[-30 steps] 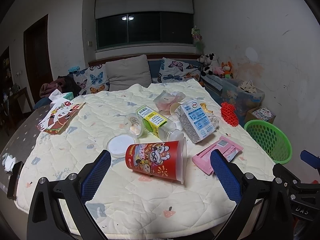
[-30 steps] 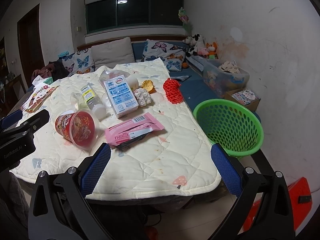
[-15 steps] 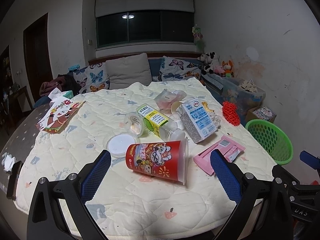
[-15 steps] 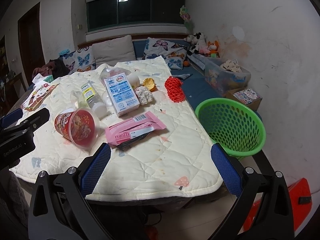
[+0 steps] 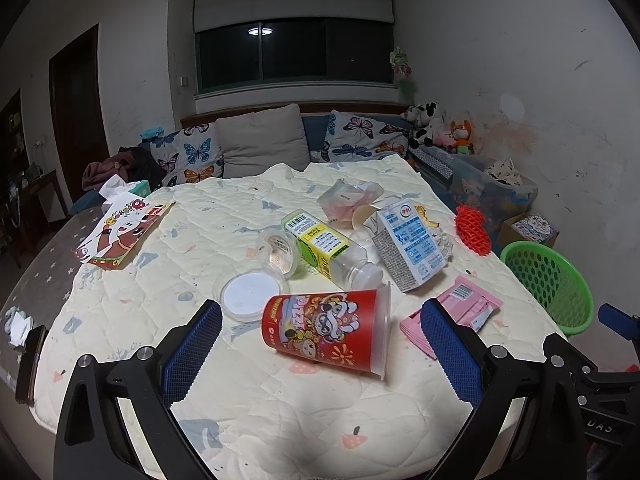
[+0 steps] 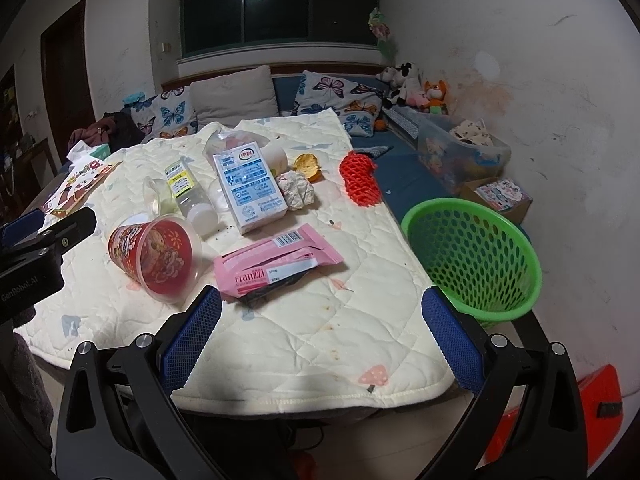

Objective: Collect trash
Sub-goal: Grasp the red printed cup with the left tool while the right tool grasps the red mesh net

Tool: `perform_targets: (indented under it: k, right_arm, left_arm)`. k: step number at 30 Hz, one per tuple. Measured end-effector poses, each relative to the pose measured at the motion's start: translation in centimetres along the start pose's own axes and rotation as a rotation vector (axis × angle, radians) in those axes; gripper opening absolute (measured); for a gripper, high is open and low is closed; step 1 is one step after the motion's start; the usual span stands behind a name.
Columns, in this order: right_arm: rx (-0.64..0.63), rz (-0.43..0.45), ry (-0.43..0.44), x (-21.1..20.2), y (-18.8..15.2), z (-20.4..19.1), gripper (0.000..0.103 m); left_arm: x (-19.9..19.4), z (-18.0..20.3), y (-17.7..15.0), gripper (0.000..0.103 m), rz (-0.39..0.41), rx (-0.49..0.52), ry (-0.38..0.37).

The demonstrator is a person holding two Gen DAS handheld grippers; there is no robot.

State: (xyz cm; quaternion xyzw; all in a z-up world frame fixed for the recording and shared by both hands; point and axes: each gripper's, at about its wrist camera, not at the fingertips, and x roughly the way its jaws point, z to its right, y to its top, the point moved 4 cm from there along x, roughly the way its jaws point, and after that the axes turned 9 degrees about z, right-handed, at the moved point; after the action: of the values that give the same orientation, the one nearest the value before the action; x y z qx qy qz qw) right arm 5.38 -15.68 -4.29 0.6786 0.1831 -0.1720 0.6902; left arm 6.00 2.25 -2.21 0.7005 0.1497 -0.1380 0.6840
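Note:
Trash lies on a quilt-covered table (image 5: 248,408). A red cartoon cup (image 5: 326,330) lies on its side between my open left gripper's (image 5: 320,354) fingers, slightly ahead. Behind it are a clear lid (image 5: 248,296), a green-labelled bottle (image 5: 328,248), a milk carton (image 5: 410,242) and a pink wrapper (image 5: 460,316). My right gripper (image 6: 320,336) is open and empty above the table's near edge, just short of the pink wrapper (image 6: 276,266). The red cup (image 6: 156,256) is to its left. A green basket (image 6: 474,256) stands off the table's right side.
A red foam net (image 6: 360,180), crumpled paper (image 6: 296,192), an orange peel (image 6: 307,166) and a plastic bag (image 5: 350,196) lie farther back. A printed box (image 5: 120,236) is at far left. Cushions, a sofa and a storage bin stand behind.
Both grippers have moved slightly forward and up over the table; the objects look a little nearer. Nothing was grasped or moved.

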Motion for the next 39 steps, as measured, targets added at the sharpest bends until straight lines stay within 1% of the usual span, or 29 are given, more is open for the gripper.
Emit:
perform_targets:
  k: [8, 14, 22, 26, 29, 32, 35, 39]
  right_arm:
    - [0.000, -0.038, 0.030, 2.5, 0.0, -0.5, 0.099]
    - [-0.013, -0.053, 0.059, 4.1, 0.0, -1.1, 0.099]
    - [-0.029, -0.061, 0.100, 6.6, 1.1, -0.6, 0.099]
    - [-0.044, -0.056, 0.127, 7.7, 1.3, -0.5, 0.099]
    - [-0.027, -0.070, 0.148, 8.7, 1.5, 0.5, 0.099]
    - [-0.020, -0.056, 0.137, 9.8, 2.4, 2.2, 0.099]
    - [-0.004, -0.062, 0.137, 11.9, 3.5, 4.3, 0.099]
    - [0.039, -0.104, 0.149, 15.7, 5.0, 7.2, 0.093]
  left_arm:
    - [1.2, -2.2, 0.1, 0.096, -0.020, -0.015, 0.035]
    - [2.4, -3.5, -0.8, 0.096, -0.070, -0.025, 0.058]
    - [3.6, -3.8, -1.1, 0.096, -0.116, -0.031, 0.076]
    - [4.6, -4.0, -1.3, 0.096, -0.171, -0.094, 0.065]
    - [5.4, -4.0, -1.3, 0.096, -0.204, -0.123, 0.068]
    - [5.9, -3.7, -1.3, 0.096, -0.217, -0.132, 0.066]
    - [6.5, -3.5, -1.5, 0.096, -0.232, -0.139, 0.067]
    - [6.9, -3.4, -1.9, 0.096, -0.267, -0.167, 0.059]
